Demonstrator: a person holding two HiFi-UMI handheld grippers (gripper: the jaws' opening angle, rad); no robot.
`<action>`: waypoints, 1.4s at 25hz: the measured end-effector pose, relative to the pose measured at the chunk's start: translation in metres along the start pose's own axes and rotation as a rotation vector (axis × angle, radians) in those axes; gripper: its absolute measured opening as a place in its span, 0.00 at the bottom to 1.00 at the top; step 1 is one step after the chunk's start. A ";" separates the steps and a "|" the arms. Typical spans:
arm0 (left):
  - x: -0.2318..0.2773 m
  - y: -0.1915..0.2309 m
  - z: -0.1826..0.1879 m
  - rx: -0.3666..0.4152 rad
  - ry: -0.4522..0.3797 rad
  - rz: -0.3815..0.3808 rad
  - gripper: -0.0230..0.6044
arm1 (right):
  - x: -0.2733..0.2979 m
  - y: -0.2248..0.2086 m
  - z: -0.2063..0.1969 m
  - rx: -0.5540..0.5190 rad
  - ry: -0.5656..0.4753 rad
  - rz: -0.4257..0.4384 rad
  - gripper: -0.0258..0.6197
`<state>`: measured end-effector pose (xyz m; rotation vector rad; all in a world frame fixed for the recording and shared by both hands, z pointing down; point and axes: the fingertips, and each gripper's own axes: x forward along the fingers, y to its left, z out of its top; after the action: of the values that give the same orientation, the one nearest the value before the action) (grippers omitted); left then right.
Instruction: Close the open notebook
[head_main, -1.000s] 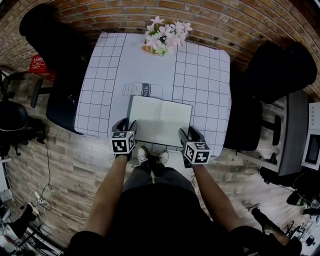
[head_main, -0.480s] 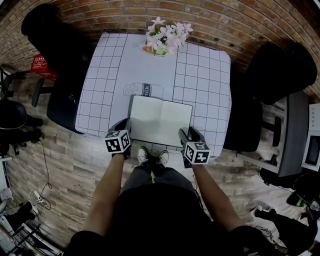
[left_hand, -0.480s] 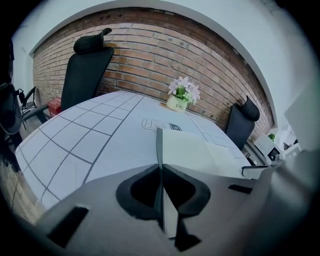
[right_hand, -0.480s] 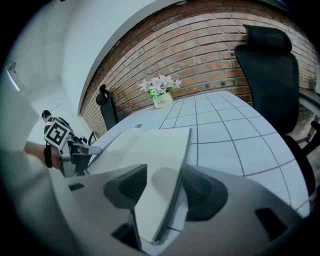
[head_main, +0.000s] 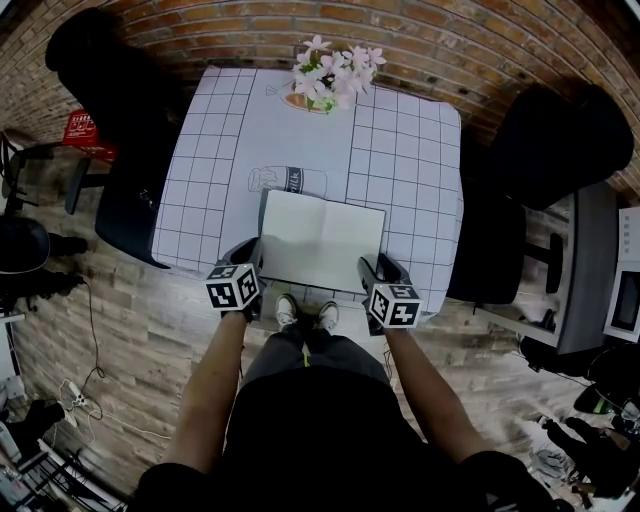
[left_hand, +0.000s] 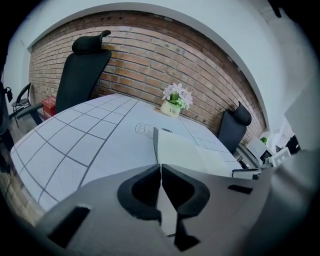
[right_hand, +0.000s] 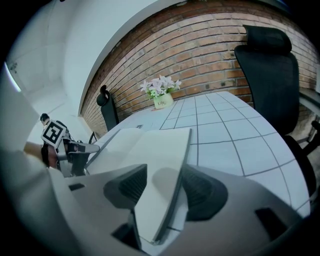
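Note:
The open notebook (head_main: 322, 240) lies with blank white pages near the table's front edge. My left gripper (head_main: 248, 258) is at its near left corner. In the left gripper view the left gripper (left_hand: 160, 176) has just closed: its jaws meet on the thin left cover (left_hand: 175, 150), which runs edge-on away from them. My right gripper (head_main: 376, 268) is at the near right corner. In the right gripper view the right gripper (right_hand: 165, 192) is open, with the notebook's right half (right_hand: 157, 155) lying between its wide-apart pads (right_hand: 202, 192).
The table (head_main: 400, 150) has a white grid cloth with a printed milk bottle (head_main: 288, 181). A flower pot (head_main: 330, 75) stands at the far edge by the brick wall. Black chairs stand at the left (head_main: 120, 120) and right (head_main: 545, 140).
The left gripper's marker cube has shifted slightly left and rolled at the notebook's corner. The right gripper and the notebook stay where they were.

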<state>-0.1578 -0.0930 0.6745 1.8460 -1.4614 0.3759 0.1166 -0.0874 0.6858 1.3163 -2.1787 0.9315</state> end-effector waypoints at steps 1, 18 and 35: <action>-0.001 -0.002 0.001 -0.002 -0.005 -0.006 0.09 | 0.000 0.000 0.000 0.000 -0.001 0.002 0.37; -0.026 -0.054 0.034 -0.058 -0.123 -0.205 0.09 | -0.001 0.001 0.000 -0.003 -0.007 0.007 0.37; -0.048 -0.131 0.057 -0.073 -0.230 -0.441 0.09 | -0.004 0.000 0.002 0.016 -0.022 0.039 0.37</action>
<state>-0.0627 -0.0884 0.5578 2.1336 -1.1448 -0.1068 0.1183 -0.0861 0.6813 1.3015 -2.2257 0.9554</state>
